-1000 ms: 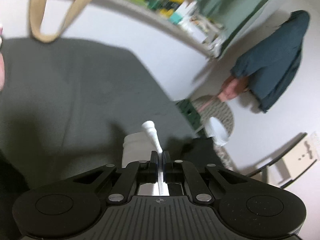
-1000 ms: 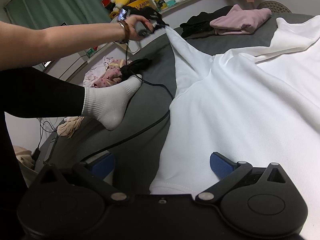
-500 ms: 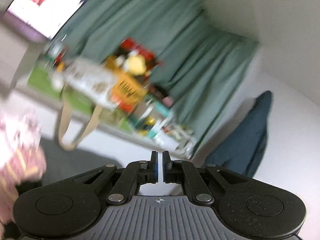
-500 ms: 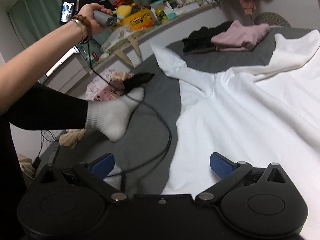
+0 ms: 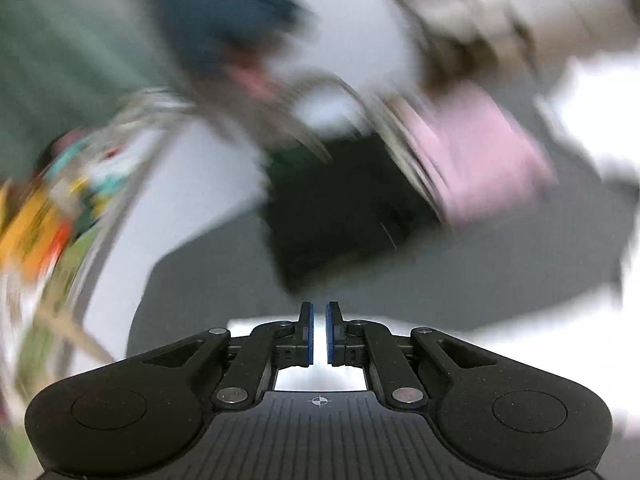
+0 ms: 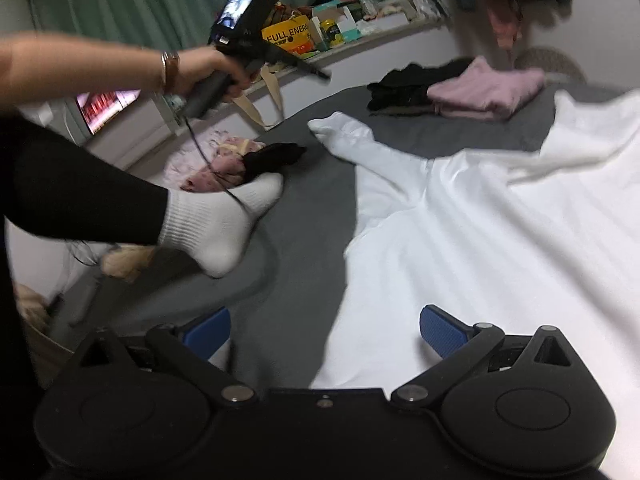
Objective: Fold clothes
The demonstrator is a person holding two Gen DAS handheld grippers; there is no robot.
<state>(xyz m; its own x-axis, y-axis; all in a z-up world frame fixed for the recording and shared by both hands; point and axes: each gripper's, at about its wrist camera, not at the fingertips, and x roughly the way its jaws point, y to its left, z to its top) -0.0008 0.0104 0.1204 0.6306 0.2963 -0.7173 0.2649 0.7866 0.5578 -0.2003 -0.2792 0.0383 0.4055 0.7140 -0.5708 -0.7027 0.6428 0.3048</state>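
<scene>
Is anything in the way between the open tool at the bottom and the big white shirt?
Nothing visible is. The right tool hangs open just over the near edge of the white shirt, with only grey bedsheet beside it. The socked foot rests off to the left, clear of it.

White garment (image 6: pixel 480 216), grey bedsheet (image 6: pixel 312 200), pink folded top (image 6: pixel 484 92), black clothes (image 6: pixel 404 84), green curtain (image 6: pixel 140 0), white sock (image 6: pixel 216 224).
</scene>
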